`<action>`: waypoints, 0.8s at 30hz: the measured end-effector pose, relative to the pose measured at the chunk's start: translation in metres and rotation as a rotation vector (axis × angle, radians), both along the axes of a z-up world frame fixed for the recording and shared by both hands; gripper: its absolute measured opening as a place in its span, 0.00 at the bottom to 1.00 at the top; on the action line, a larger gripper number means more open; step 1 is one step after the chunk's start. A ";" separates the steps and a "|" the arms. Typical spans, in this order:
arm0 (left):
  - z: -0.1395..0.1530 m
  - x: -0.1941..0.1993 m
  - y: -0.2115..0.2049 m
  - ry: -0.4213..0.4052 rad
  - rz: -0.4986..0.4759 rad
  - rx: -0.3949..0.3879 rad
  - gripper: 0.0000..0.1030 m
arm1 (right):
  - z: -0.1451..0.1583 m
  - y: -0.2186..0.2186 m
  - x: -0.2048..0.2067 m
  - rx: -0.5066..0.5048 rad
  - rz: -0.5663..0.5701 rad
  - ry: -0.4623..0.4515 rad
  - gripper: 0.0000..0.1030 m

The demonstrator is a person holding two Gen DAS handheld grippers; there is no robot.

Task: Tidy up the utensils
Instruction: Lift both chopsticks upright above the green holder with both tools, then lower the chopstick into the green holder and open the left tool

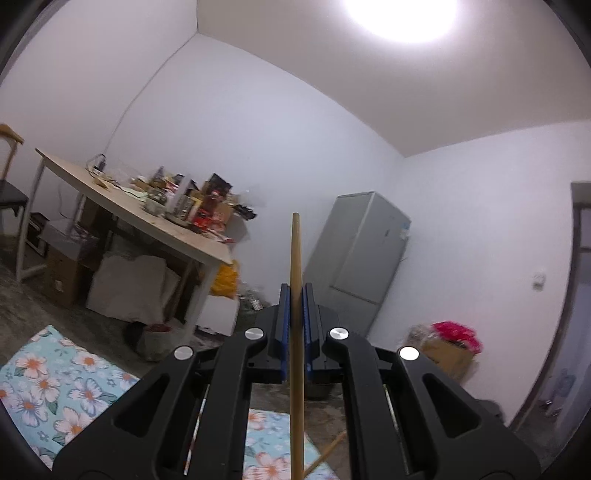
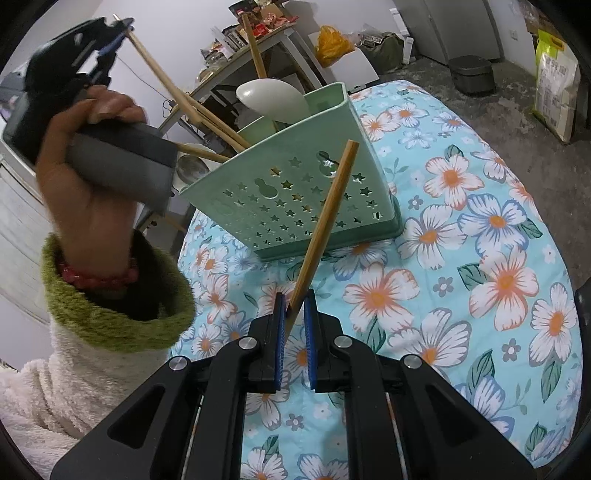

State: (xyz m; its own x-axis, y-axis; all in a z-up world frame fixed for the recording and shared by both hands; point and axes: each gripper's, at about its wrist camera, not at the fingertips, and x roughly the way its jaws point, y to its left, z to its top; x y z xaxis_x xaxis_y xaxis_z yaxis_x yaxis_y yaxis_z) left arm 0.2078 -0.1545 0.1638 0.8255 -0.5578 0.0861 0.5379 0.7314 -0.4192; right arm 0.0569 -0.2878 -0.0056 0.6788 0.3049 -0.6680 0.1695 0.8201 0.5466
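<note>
Both your grippers are clamped down narrow, one chopstick each.

Left gripper [image 1: 295,314]: pads pinch a bamboo chopstick [image 1: 295,258] mid-shaft, so it stands straight up through the jaws. From the right wrist view your left hand [image 2: 92,192] holds that gripper [image 2: 123,27] up and left of the holder, and its stick [image 2: 177,88] slants down so the lower end looks to sit at the holder's open top. Probably that's why it's gripped high: the free end leads into the slot.

Right gripper [image 2: 294,314]: jaws nearly closed on the thin tip of a second chopstick [image 2: 325,225]. It leans up and right, its shaft crossing in front of the holder's perforated wall, top end about level with the rim. Not inside yet. Tip grip is weak, so expect it to pivot.

Holder [image 2: 288,199]: mint-green plastic caddy, star and gourd cutouts, sitting tilted on the floral cloth [image 2: 480,258]. Already in it: a pale spoon [image 2: 273,99], a wooden handle [image 2: 255,48] sticking up and more chopsticks.

Chopsticks are plain tan bamboo, slim and smooth, tapering toward one end.
</note>
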 end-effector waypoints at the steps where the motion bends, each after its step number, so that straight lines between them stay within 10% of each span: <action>1: -0.003 -0.001 -0.004 -0.004 0.017 0.008 0.05 | -0.001 -0.001 0.000 0.002 0.002 0.000 0.10; 24: -0.040 0.008 -0.039 -0.052 0.101 0.135 0.05 | -0.010 -0.013 0.007 0.053 0.008 0.000 0.10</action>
State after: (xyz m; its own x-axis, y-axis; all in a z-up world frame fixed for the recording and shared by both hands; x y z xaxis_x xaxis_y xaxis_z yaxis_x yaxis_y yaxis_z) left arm 0.2162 -0.1936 0.1236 0.8745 -0.4814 0.0598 0.4769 0.8307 -0.2872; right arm 0.0637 -0.3008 -0.0155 0.6762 0.3452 -0.6509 0.1632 0.7913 0.5892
